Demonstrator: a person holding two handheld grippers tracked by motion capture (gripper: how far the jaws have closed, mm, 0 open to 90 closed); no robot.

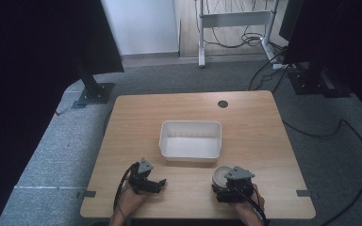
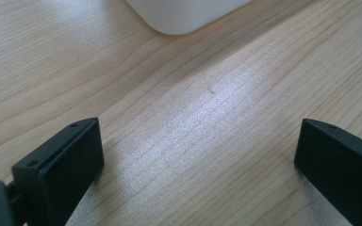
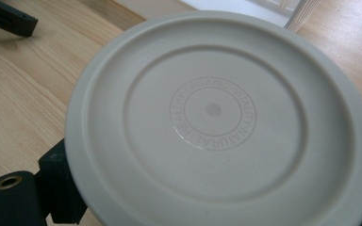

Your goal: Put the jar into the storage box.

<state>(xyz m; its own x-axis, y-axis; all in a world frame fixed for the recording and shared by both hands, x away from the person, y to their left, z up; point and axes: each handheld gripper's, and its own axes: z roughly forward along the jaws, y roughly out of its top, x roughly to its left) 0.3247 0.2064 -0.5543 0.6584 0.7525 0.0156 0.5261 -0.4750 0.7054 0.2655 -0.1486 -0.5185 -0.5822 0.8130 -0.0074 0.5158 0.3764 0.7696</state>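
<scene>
A round cream container with a moulded lid [image 3: 212, 113] stands near the table's front right [image 1: 221, 174], just in front of the white bin. My right gripper [image 1: 225, 182] is shut on it, and a black finger [image 3: 59, 188] presses its side under the lid's rim. At the front left my left gripper [image 1: 156, 183] lies low over the wood. Its jaws [image 2: 193, 160] stand wide open over bare tabletop. One of its black jaws [image 3: 4, 19] also shows at the far left of the right gripper view.
An empty white rectangular bin [image 1: 191, 123] sits in the middle of the wooden table, and its corner [image 2: 184, 14] lies just beyond the left gripper. A cable hole [image 1: 223, 104] is at the back edge. Dark monitor stands and loose cables are on the carpet around the table.
</scene>
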